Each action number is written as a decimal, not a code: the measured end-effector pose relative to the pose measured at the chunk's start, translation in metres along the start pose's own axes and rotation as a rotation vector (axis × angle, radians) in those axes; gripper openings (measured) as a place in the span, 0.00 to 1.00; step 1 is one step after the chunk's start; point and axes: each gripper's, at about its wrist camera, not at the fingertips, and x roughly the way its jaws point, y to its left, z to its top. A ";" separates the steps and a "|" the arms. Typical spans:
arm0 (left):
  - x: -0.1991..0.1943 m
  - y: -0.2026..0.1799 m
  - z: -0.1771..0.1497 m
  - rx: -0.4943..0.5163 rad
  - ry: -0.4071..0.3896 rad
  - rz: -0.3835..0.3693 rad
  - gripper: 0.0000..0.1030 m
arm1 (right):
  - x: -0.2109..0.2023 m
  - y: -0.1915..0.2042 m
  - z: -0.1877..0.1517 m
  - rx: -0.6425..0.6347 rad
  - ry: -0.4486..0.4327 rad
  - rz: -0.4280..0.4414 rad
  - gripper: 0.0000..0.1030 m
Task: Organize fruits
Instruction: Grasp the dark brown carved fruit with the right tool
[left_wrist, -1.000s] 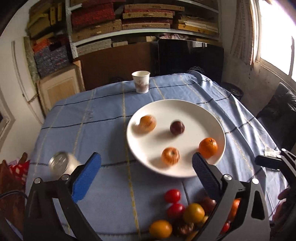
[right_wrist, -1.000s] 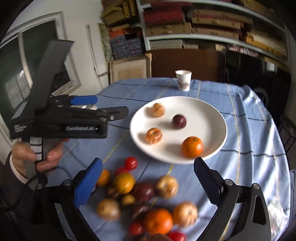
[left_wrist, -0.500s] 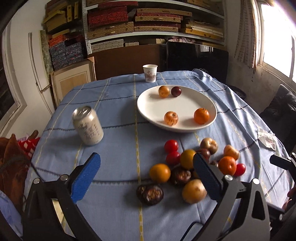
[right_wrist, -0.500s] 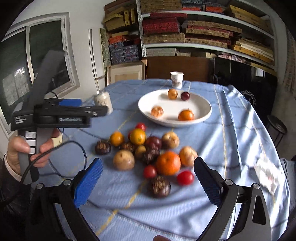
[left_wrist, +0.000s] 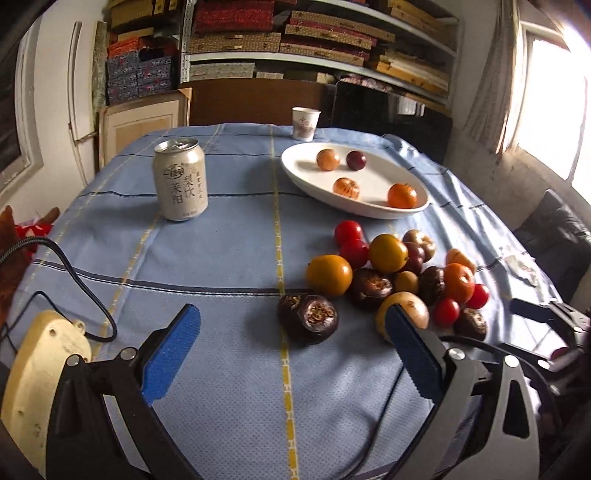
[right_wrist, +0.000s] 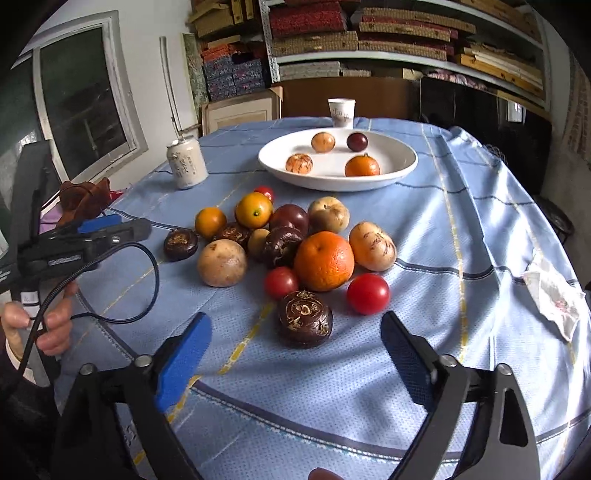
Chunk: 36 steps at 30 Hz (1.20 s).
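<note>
Lying heaped on the blue tablecloth (right_wrist: 461, 229), loose fruits (right_wrist: 291, 243) sit just before the white plate (right_wrist: 402, 164), which holds four more. Right gripper (right_wrist: 295, 350), jaws closing on nothing, is nearest the dark fruit (right_wrist: 304, 324); left gripper (left_wrist: 291, 347) gapes, empty.

Fruit pile (right_wrist: 291, 243) on tablecloth (right_wrist: 461, 229), plate (right_wrist: 338, 177) behind, can (right_wrist: 185, 162) left of plate.

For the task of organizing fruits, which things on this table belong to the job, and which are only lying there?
Belong to the job:
- white plate, four fruits in it
- loose fruit pile on the blue cloth
- left gripper, right gripper, both empty

Only lying there:
- drink can
- paper cup
- crumpled tissue
</note>
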 end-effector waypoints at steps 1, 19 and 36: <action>0.001 -0.001 0.000 0.005 -0.002 -0.003 0.95 | 0.003 -0.001 0.001 0.003 0.009 0.001 0.81; 0.013 -0.006 -0.005 0.031 0.043 -0.030 0.95 | 0.035 -0.005 0.004 0.054 0.102 0.005 0.55; 0.020 0.003 0.002 0.011 0.073 -0.101 0.95 | 0.011 -0.020 -0.005 0.102 -0.024 0.144 0.40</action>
